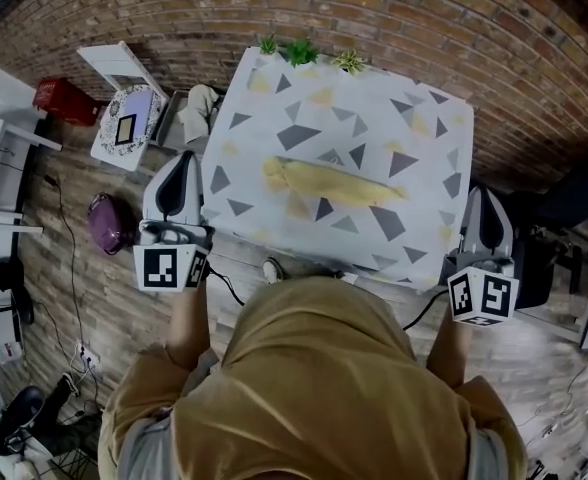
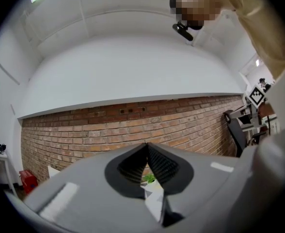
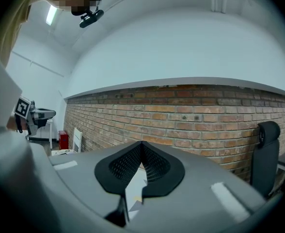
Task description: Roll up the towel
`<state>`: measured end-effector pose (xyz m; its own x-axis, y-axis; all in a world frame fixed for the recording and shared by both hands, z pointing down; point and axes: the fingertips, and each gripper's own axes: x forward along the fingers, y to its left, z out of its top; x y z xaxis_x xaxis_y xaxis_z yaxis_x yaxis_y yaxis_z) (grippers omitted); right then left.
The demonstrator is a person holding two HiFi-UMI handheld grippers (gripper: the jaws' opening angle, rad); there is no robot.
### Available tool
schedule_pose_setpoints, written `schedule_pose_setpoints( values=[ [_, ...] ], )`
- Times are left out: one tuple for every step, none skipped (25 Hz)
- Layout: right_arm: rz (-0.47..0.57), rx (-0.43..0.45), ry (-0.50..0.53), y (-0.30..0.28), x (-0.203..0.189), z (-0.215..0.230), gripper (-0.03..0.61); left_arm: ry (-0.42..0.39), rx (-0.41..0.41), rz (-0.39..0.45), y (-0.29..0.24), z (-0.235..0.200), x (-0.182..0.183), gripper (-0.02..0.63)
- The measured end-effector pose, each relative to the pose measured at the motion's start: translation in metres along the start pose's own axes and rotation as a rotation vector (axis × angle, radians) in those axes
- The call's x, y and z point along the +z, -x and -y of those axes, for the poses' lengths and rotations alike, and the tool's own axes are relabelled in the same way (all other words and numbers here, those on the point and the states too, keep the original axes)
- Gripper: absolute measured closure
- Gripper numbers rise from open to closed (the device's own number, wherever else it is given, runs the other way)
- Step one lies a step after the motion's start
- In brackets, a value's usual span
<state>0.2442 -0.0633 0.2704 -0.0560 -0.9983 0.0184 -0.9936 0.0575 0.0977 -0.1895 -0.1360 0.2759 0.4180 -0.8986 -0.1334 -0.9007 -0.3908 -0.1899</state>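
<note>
One yellow cloth towel (image 1: pixel 334 183) lies as a long, narrow roll across the middle of the bench (image 1: pixel 264 128), which is covered by a white cloth with grey and yellow triangles. Three small green plants (image 1: pixel 299 51) stand in a row at its far edge. The left gripper (image 1: pixel 186 160) and right gripper (image 1: pixel 482 196) hover at the near corners, each with jaws together and empty. On the wooden floor sit one purple bag (image 1: pixel 109 223) and one red box (image 1: pixel 64 100); their contents cannot be seen.

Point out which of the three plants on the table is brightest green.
The middle plant: bigger and vivid green; the left plant is small and dull, the right plant yellowish.
</note>
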Motion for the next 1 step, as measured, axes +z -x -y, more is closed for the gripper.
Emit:
schedule_pose_setpoints(
  values=[
    [0.001,0.002,0.001,-0.0008,0.0003,0.0009,0.575,0.0,-0.001,-0.001,-0.0005,0.0018,-0.0007,0.551]
  ],
)
